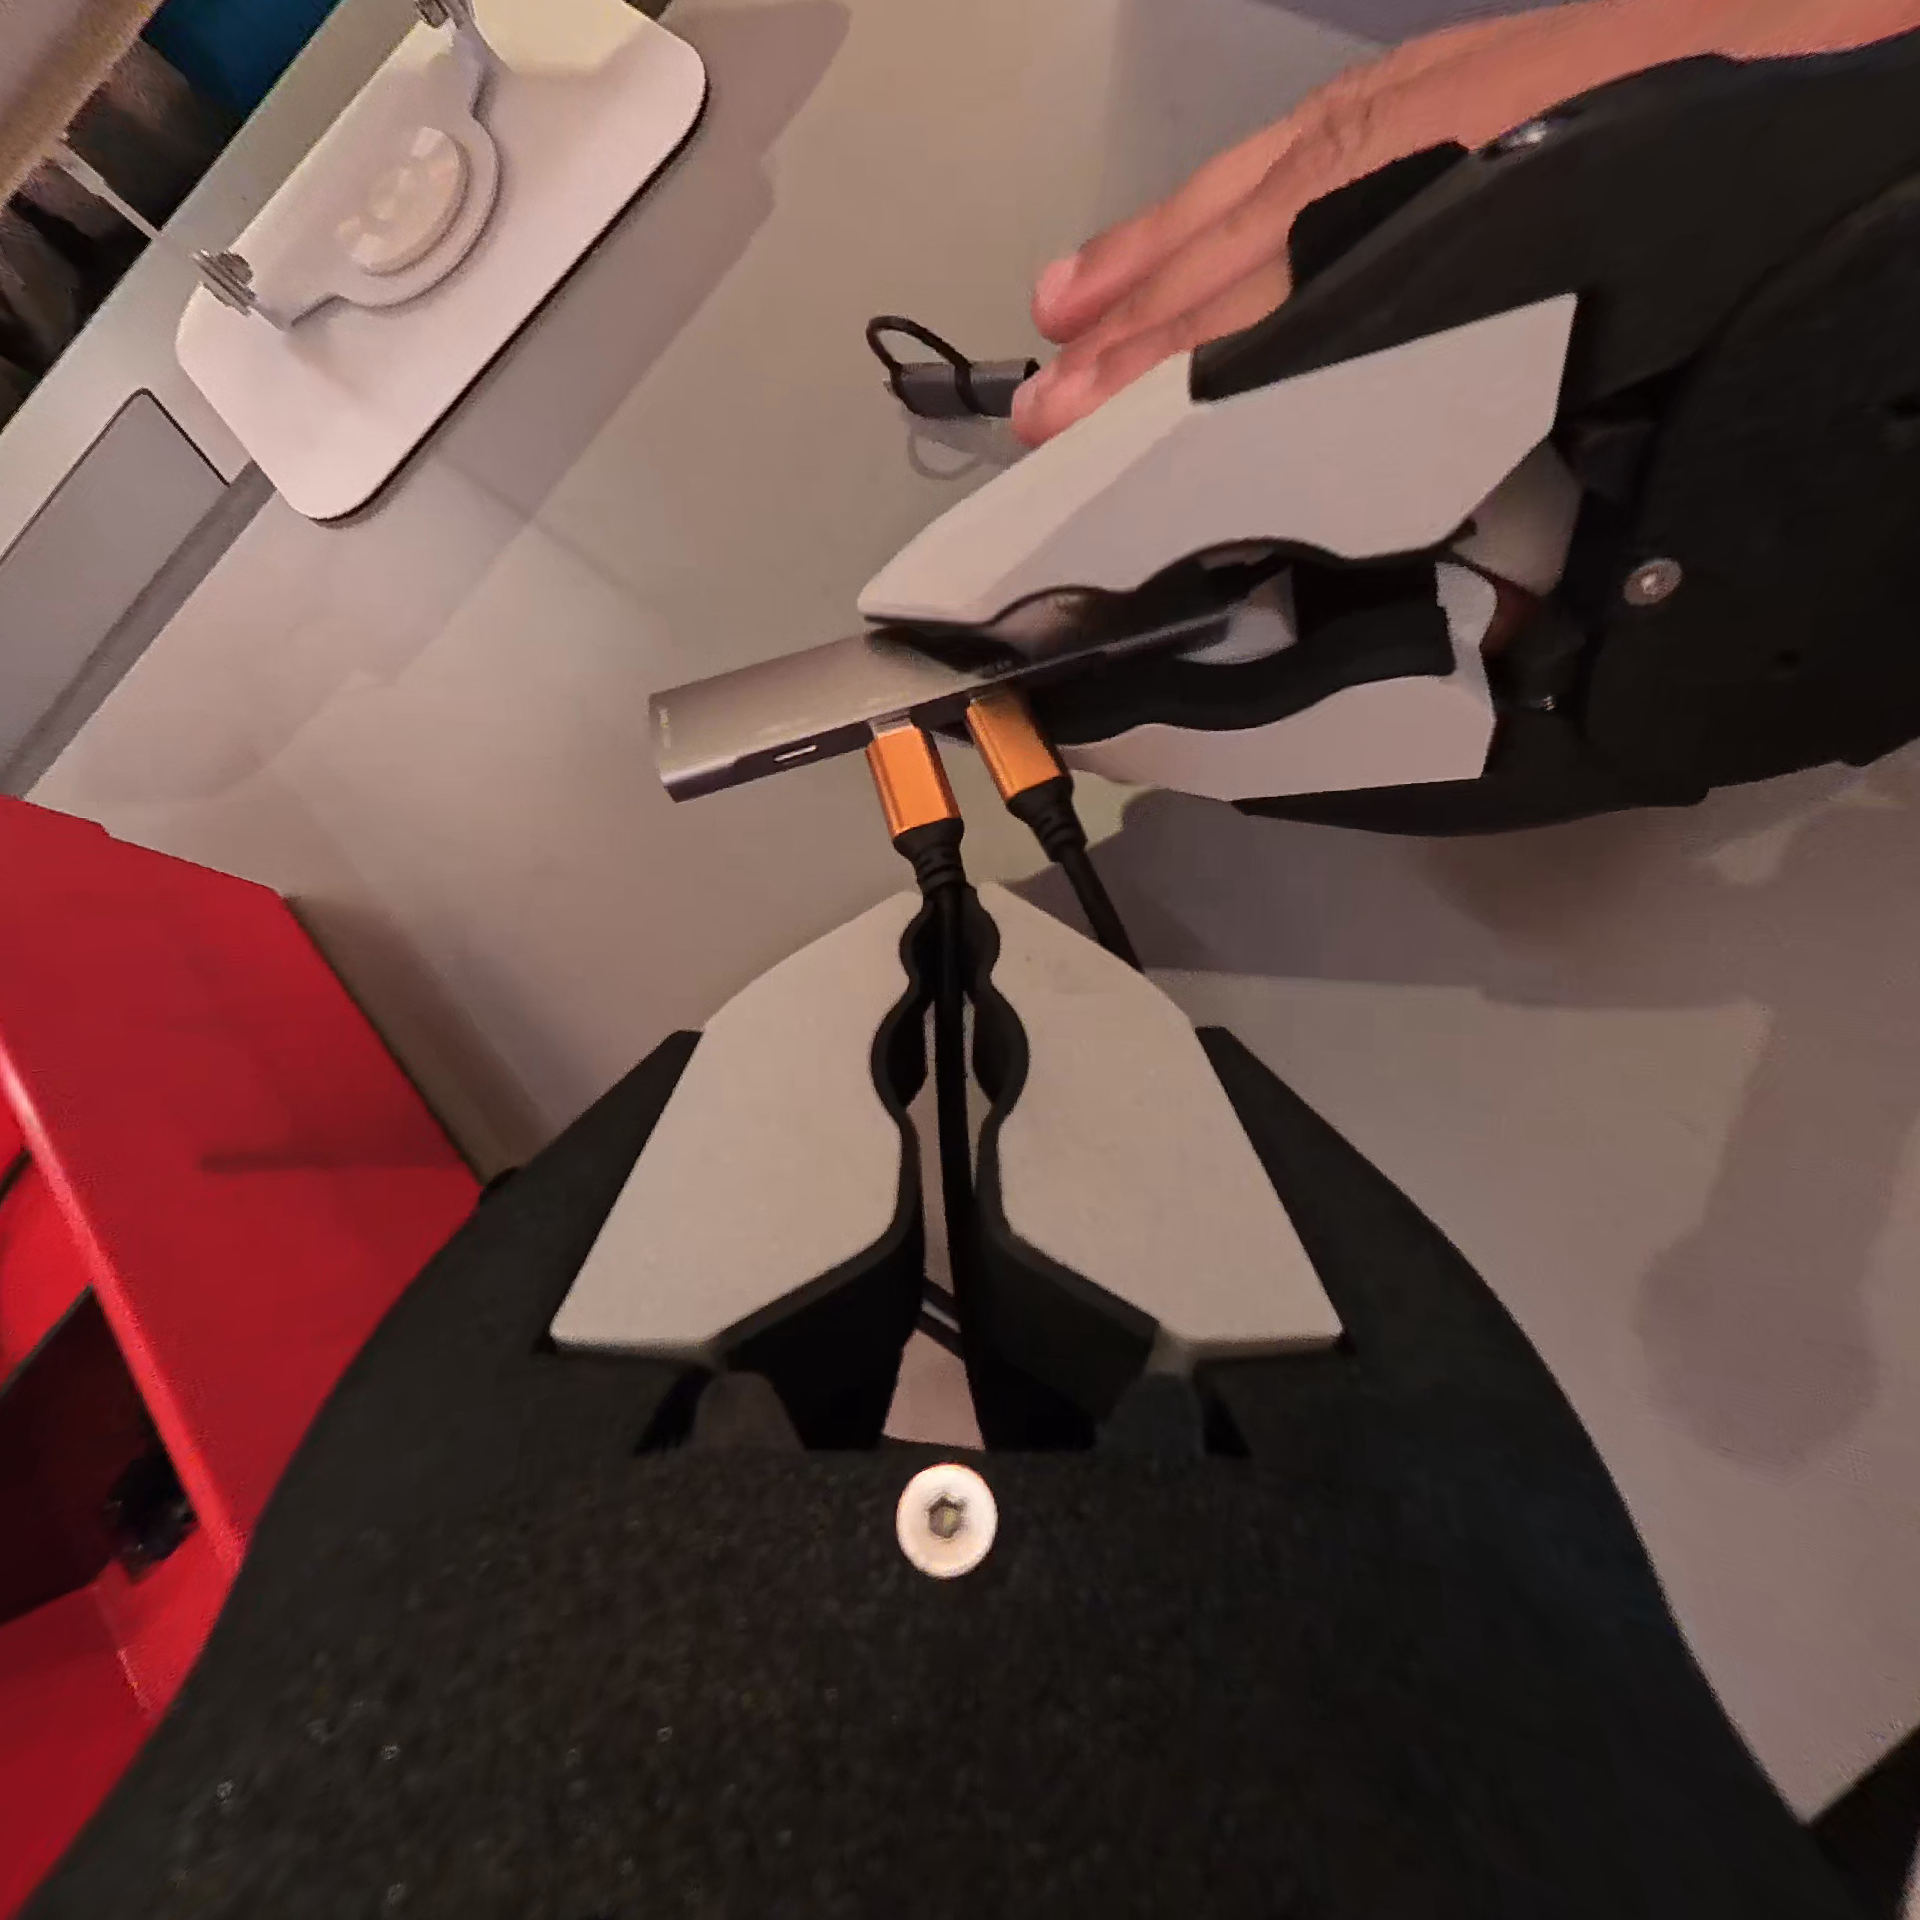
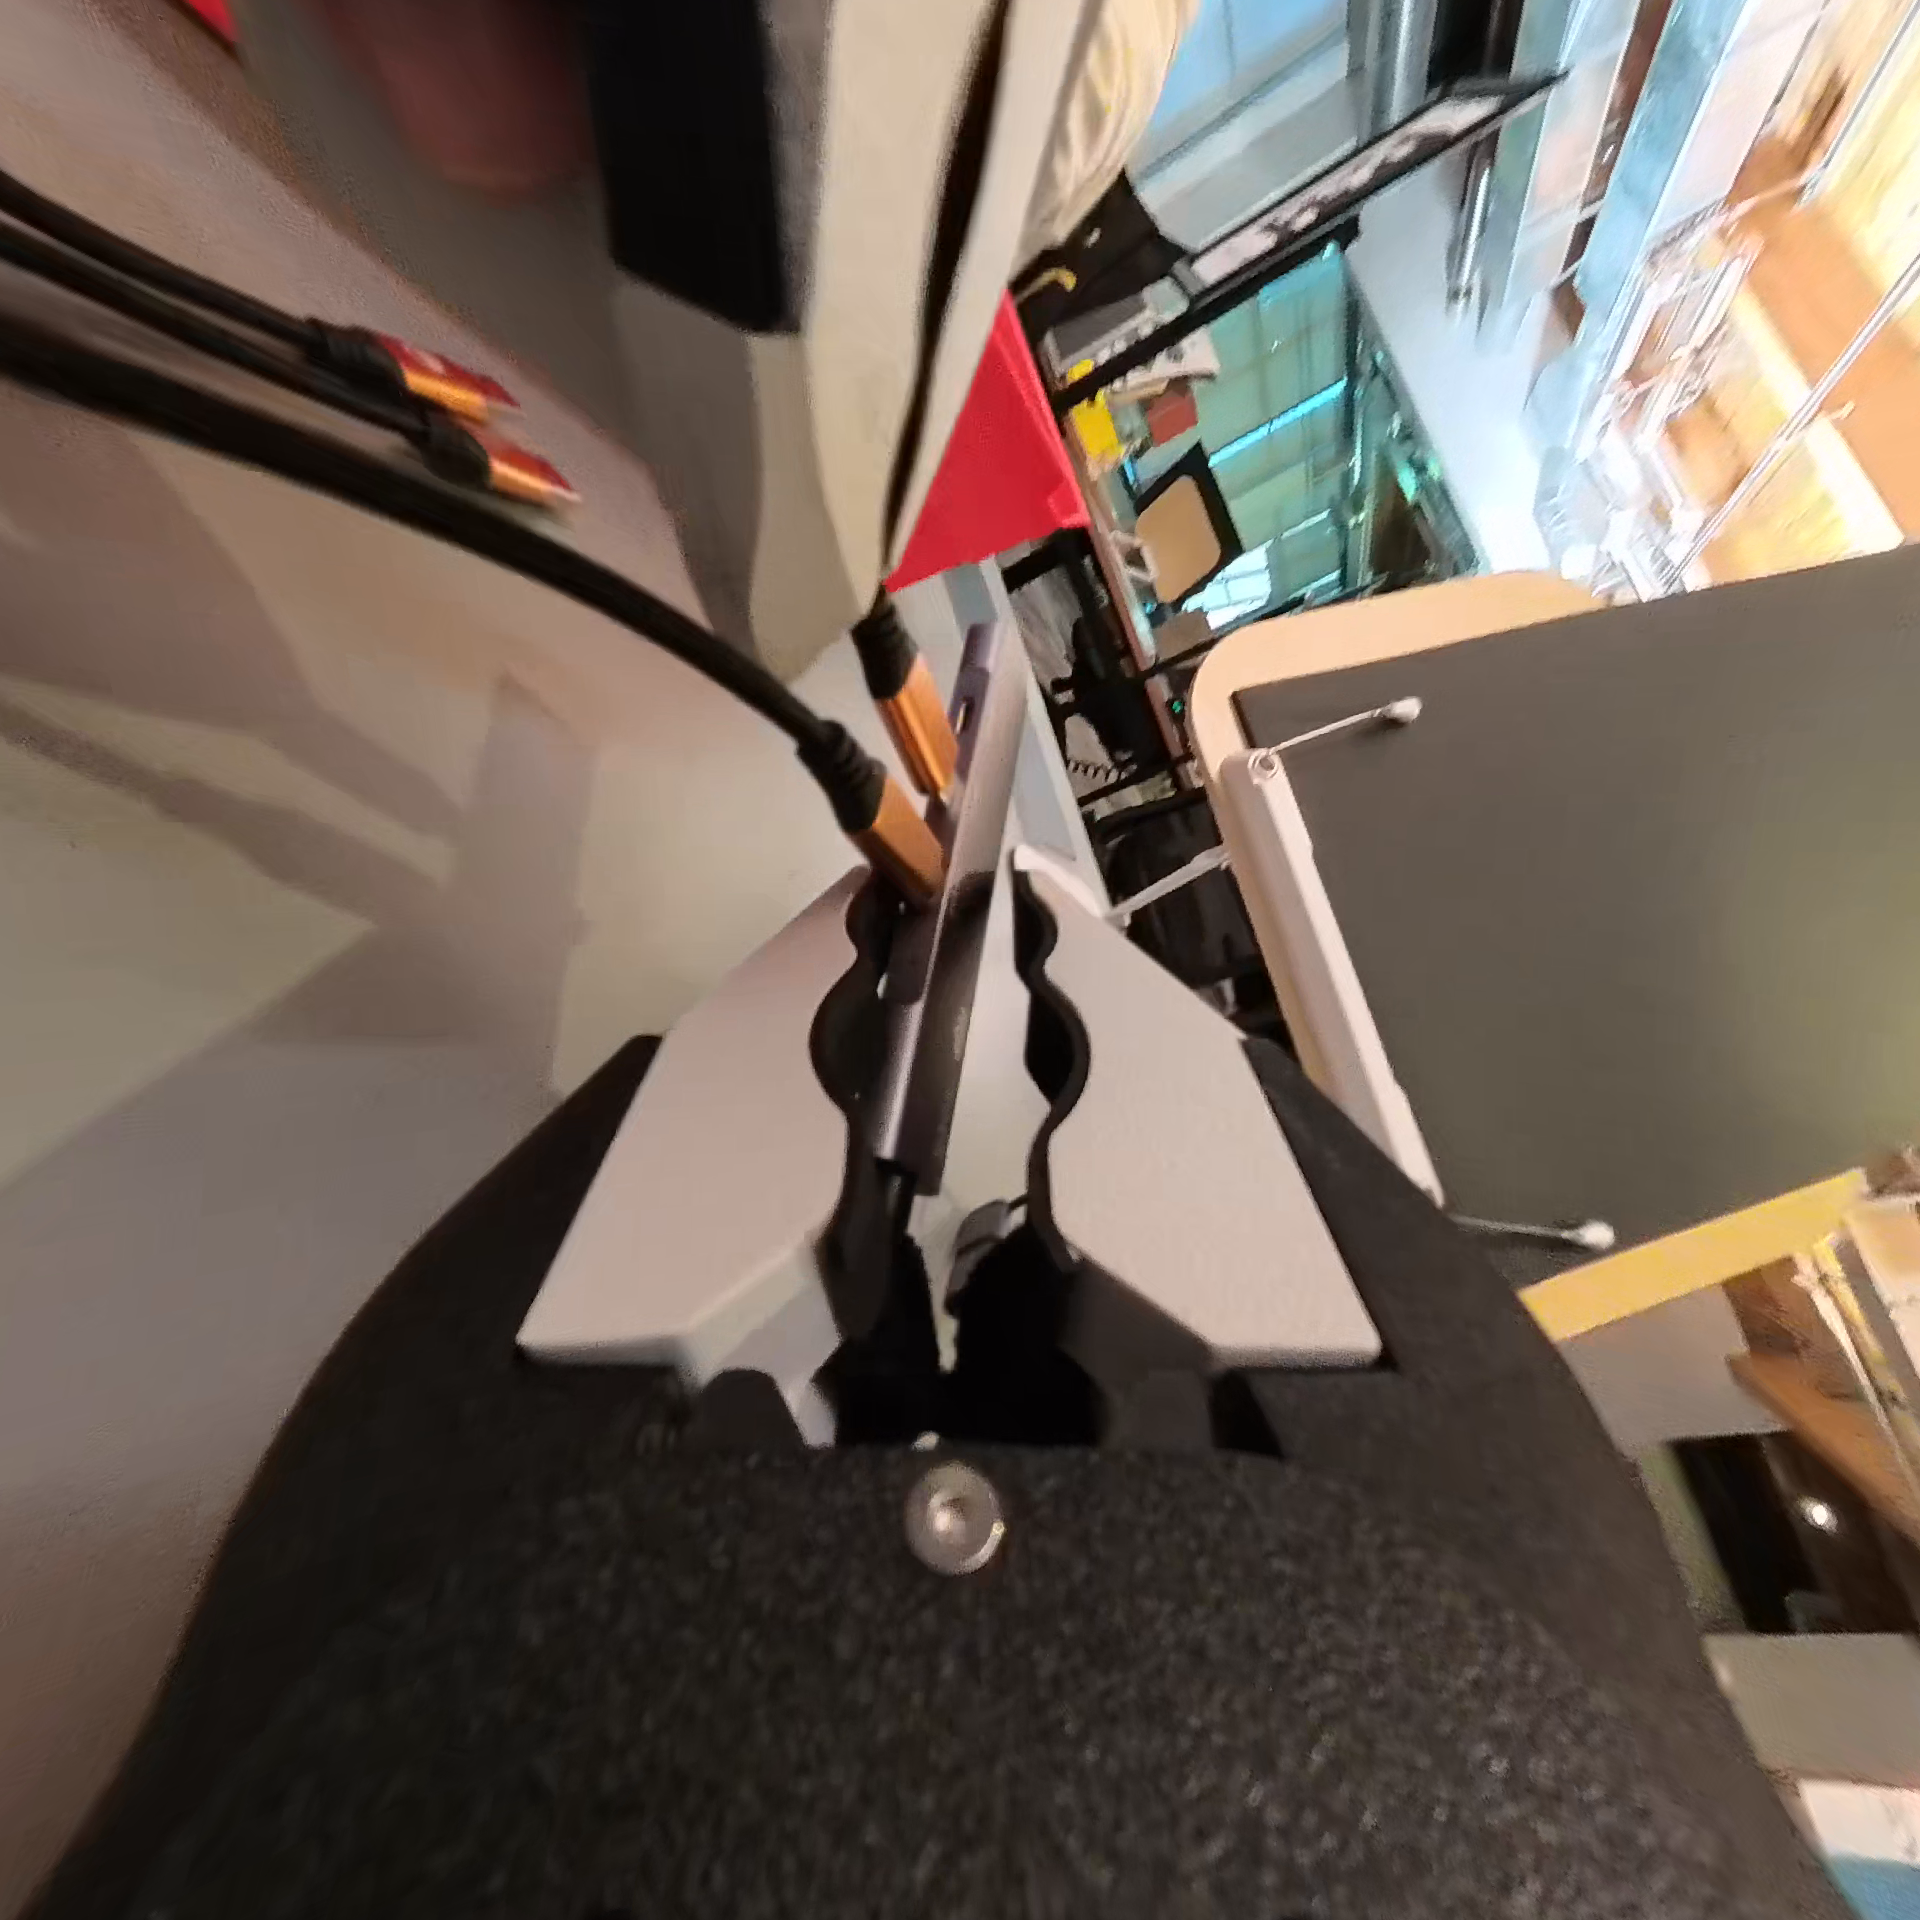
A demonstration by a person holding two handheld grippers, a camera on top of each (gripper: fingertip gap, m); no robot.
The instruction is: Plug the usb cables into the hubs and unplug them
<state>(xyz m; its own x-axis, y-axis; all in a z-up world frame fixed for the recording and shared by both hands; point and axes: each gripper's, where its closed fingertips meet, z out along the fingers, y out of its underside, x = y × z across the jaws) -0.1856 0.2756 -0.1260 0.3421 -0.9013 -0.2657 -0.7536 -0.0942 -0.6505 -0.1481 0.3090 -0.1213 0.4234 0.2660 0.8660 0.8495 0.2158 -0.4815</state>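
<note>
A flat grey hub (image 1: 769, 717) hangs above the table, clamped in my right gripper (image 1: 914, 644), which reaches in from the right with a hand behind it. Two black cables with orange plugs (image 1: 912, 774) sit in the hub's side. My left gripper (image 1: 945, 914) is shut on the black cable (image 1: 948, 1039) of the nearer plug, just behind its strain relief. In the right wrist view the right gripper (image 2: 940, 883) is shut on the hub (image 2: 961, 935), with both orange plugs (image 2: 904, 831) at its left edge. Two more orange-tipped cables (image 2: 457, 426) lie blurred on the table.
A white rounded stand base (image 1: 436, 260) sits at the table's far left. A red box (image 1: 156, 1143) stands close on the left. A small grey adapter with a black loop (image 1: 951, 379) lies on the table behind the hub. A grey-panelled partition (image 2: 1558, 935) shows on the right. Left tips to right tips: about 5 centimetres.
</note>
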